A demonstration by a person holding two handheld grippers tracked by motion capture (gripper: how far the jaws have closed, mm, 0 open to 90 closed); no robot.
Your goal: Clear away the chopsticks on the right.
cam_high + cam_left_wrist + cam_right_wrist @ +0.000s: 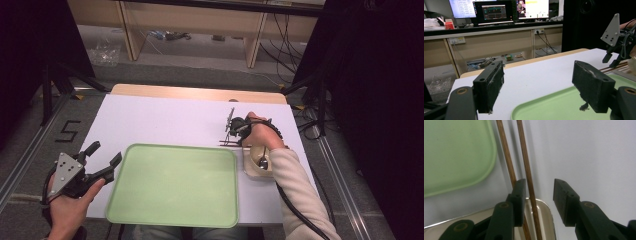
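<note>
Two brown chopsticks lie side by side on the white table, their near ends resting on the rim of a small beige dish. My right gripper hangs open just over them; one stick runs between the jaws close to the left jaw, the other passes behind that jaw. From above, the right gripper points down at the chopsticks beside the dish, which holds a spoon. My left gripper is open and empty at the left edge of the green tray.
The green tray is empty and takes up the table's near middle. The white table top stretches behind it. Shelving, cables and monitors stand beyond the far edge. Black stands flank both sides.
</note>
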